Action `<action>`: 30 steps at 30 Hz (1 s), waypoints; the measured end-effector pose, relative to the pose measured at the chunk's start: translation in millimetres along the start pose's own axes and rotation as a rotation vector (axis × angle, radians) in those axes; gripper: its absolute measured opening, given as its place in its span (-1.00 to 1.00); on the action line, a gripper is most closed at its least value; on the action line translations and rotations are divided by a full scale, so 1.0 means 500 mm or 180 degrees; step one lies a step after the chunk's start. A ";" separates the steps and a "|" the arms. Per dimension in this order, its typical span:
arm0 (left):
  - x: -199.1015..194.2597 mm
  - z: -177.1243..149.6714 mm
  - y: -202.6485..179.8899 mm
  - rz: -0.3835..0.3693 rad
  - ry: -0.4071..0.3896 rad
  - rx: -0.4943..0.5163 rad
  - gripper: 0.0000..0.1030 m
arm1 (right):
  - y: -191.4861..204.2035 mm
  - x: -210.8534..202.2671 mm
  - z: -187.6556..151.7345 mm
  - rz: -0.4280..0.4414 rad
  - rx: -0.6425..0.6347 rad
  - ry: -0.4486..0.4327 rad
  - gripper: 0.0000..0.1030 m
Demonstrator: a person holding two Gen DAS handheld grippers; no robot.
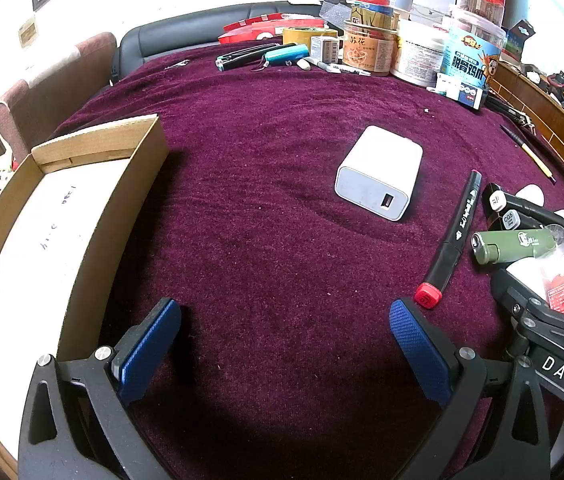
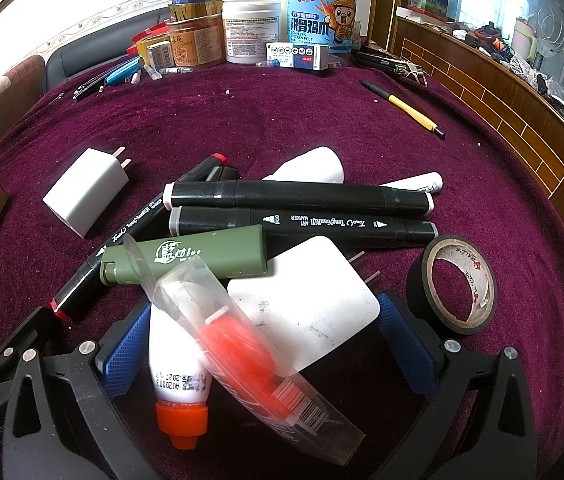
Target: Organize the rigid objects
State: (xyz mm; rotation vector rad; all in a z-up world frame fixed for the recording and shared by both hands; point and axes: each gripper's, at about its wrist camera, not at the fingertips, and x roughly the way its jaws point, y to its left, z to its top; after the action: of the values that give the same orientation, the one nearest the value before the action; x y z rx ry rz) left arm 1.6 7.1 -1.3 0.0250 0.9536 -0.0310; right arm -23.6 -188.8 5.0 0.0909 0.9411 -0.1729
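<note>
My left gripper is open and empty above the purple cloth, beside an open cardboard box on its left. A white charger lies ahead of it, with a red-capped black marker to the right. My right gripper is open, its jaws standing on either side of a pile: a white glue bottle with an orange cap, a clear packet with a red item and a white rounded block. A green lighter, black markers and a black tape roll lie beyond.
Jars, tins and small boxes crowd the far edge of the cloth. A yellow pen lies at the far right near a wooden ledge. A sofa stands behind the table.
</note>
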 end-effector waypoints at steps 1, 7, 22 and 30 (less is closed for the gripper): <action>0.001 0.000 0.003 0.0000 0.0000 0.0000 0.98 | 0.000 0.000 0.000 0.0000 0.0000 0.0000 1.00; -0.005 -0.001 -0.013 0.0019 0.0043 0.0024 0.99 | 0.000 0.001 0.001 0.0003 0.0002 0.0001 1.00; -0.327 -0.097 -0.039 0.0730 -0.2342 0.0152 0.88 | -0.043 -0.073 0.002 0.0174 0.0097 -0.0238 0.99; -0.425 -0.167 -0.028 0.0995 -0.3181 -0.0015 0.98 | -0.056 -0.298 -0.059 -0.0013 0.0021 -0.1786 1.00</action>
State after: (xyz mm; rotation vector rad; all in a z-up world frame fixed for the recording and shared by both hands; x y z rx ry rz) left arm -189.8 -1.0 123.6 0.1399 -0.0564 0.2306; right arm -138.2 -195.9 108.2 0.0421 0.3813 -0.1921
